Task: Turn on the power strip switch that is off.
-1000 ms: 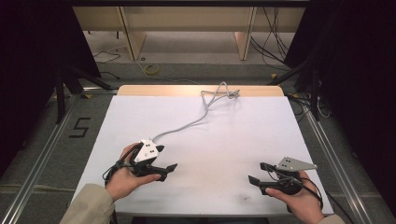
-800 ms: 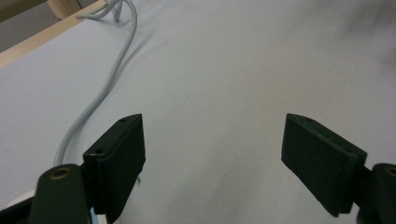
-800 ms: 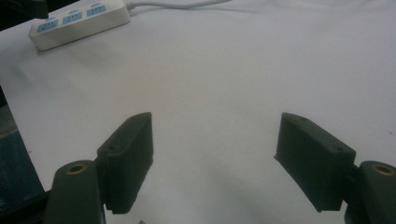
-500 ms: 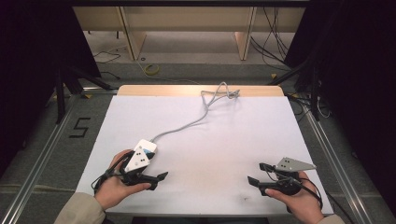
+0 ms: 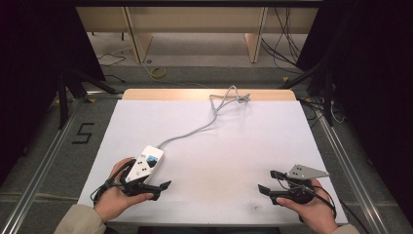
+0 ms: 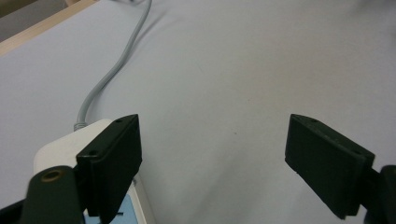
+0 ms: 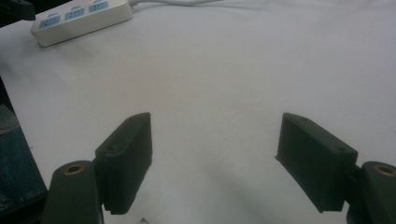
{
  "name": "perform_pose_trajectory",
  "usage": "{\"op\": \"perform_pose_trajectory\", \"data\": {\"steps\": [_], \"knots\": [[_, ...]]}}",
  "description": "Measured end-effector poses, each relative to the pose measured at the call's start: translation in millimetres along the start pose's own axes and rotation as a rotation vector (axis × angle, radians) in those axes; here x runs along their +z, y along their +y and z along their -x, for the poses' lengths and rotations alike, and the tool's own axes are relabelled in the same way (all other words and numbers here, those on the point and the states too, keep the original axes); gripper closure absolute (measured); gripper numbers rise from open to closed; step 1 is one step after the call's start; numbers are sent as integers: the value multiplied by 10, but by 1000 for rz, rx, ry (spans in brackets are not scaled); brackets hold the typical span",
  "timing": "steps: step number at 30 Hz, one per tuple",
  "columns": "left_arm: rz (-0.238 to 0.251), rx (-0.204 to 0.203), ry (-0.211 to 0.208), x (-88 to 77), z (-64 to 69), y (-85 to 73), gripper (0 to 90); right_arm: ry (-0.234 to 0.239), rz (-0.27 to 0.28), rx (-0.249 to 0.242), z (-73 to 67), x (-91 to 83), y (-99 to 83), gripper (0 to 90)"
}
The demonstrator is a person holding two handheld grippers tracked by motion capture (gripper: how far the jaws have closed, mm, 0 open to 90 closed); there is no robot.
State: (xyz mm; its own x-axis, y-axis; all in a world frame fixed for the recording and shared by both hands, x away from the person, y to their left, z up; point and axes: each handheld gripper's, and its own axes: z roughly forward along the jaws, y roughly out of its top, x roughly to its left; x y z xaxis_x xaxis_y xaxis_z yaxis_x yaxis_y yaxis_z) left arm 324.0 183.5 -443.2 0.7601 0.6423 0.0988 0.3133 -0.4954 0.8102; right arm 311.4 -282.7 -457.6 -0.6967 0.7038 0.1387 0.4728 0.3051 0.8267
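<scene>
A white power strip (image 5: 147,162) with blue sockets lies near the table's front left, and its grey cable (image 5: 195,130) runs to the far edge. My left gripper (image 5: 161,189) is held just in front of the strip and is open. In the left gripper view the strip (image 6: 60,144) lies under and behind the left jaw, with nothing between the fingertips of that gripper (image 6: 215,128). My right gripper (image 5: 267,181) rests open at the front right over bare table. The right gripper view shows that gripper (image 7: 217,123) empty, with the strip (image 7: 79,18) far off.
The white table top (image 5: 219,146) has a wooden strip along its far edge, where the cable lies in a loose coil (image 5: 230,98). Metal rails run along both sides on the floor, and a "5" mark (image 5: 84,132) is at the left.
My left hand and gripper have drawn back a little toward the near edge, uncovering more of the power strip. The right gripper has stayed put.
</scene>
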Motion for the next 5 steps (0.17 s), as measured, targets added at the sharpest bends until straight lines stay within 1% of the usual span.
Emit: {"op": "perform_pose_trajectory", "data": {"steps": [5], "knots": [[1, 3, 3, 4, -1, 7, 182, 0, 1, 0, 0, 0, -1, 269]]}}
